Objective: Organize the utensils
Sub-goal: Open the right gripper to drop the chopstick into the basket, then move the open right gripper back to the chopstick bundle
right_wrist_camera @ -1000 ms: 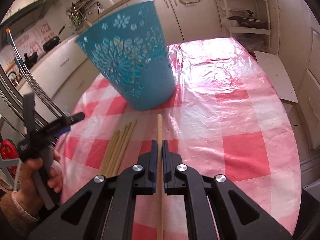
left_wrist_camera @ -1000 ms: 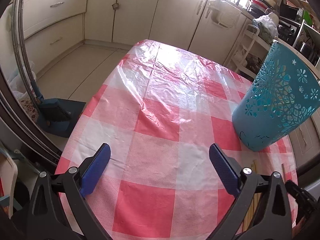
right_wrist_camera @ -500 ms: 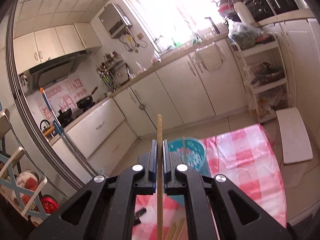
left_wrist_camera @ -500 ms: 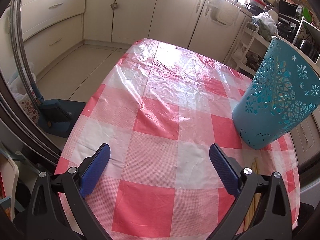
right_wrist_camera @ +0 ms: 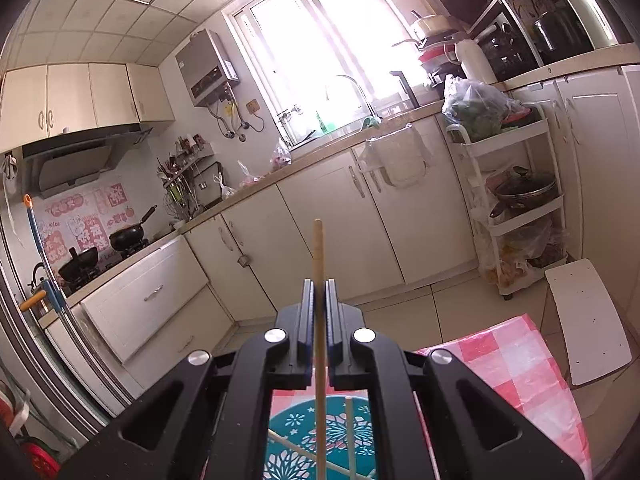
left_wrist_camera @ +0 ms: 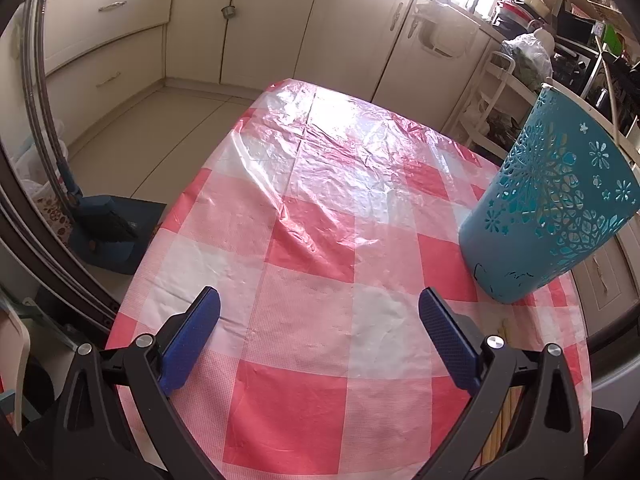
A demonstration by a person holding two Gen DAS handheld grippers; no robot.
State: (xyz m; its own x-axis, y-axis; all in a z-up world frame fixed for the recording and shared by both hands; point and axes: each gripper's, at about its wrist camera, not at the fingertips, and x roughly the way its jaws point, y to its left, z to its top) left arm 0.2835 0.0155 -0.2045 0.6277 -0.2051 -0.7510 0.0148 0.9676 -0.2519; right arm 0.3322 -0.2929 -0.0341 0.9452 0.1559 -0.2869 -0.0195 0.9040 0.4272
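My right gripper [right_wrist_camera: 319,294] is shut on a wooden chopstick [right_wrist_camera: 318,252], held upright above the teal cut-out holder [right_wrist_camera: 320,440], whose open top shows below the jaws with two other sticks inside. In the left wrist view the teal holder [left_wrist_camera: 548,204] stands at the table's right side. My left gripper [left_wrist_camera: 320,320] is open and empty, low over the red-and-white checked tablecloth [left_wrist_camera: 320,208]. Several more chopsticks [left_wrist_camera: 506,412] lie on the cloth behind its right finger.
Cream kitchen cabinets [left_wrist_camera: 280,24] ring the table. A white shelf trolley [right_wrist_camera: 516,208] stands at the right, a blue dustpan [left_wrist_camera: 108,228] lies on the floor left of the table. A white board [right_wrist_camera: 588,320] leans near the table's far corner.
My right gripper has lifted the chopstick off the table, swung it upright and come over the holder's mouth. The left gripper has hardly moved.
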